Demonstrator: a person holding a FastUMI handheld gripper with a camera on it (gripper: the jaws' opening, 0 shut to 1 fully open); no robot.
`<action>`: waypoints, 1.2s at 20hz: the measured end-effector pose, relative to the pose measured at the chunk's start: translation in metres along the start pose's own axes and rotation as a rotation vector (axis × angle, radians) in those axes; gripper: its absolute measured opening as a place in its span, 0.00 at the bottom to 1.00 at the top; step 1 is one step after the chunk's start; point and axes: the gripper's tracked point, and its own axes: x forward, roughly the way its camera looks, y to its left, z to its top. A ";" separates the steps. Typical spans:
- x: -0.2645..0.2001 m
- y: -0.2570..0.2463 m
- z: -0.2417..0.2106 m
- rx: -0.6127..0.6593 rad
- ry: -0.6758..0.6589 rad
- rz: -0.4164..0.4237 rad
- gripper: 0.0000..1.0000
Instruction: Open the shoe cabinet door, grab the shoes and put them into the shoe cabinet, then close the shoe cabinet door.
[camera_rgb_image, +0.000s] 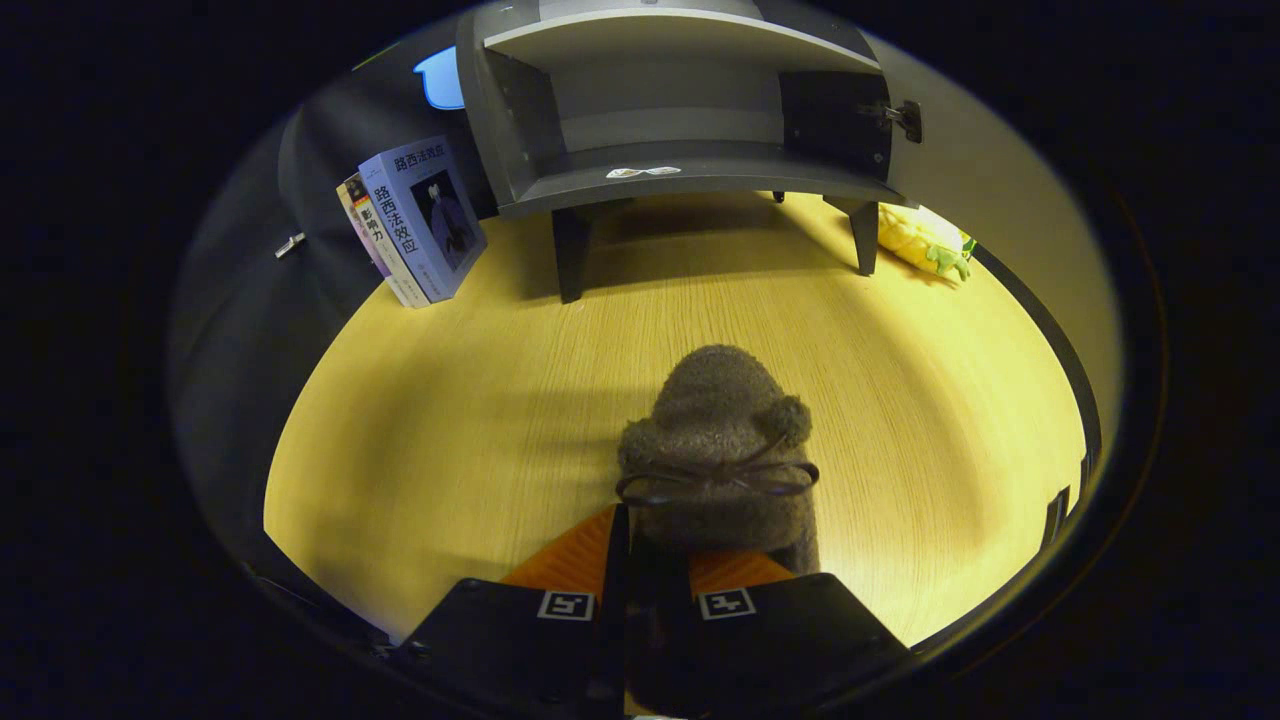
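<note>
A fuzzy grey-brown slipper shoe (718, 440) with a thin bow and two small ears is held between my fingers, its toe pointing ahead. My gripper (648, 560) is shut on its heel end, lifted over the wooden tabletop (450, 430). Beyond it stands the grey shoe cabinet (680, 110) on short dark legs. Its door (985, 150) is swung open to the right, and its shelves look bare inside.
Two books (415, 220) lean against the booth wall left of the cabinet. A yellow and green plush toy (925, 240) lies right of the cabinet's leg, under the open door. The table's right edge curves close by.
</note>
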 end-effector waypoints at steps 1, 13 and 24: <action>0.004 0.000 0.002 0.001 -0.008 0.000 0.23; 0.022 -0.009 0.022 -0.020 -0.049 -0.022 0.05; -0.088 -0.008 0.133 -0.052 -0.210 -0.026 0.05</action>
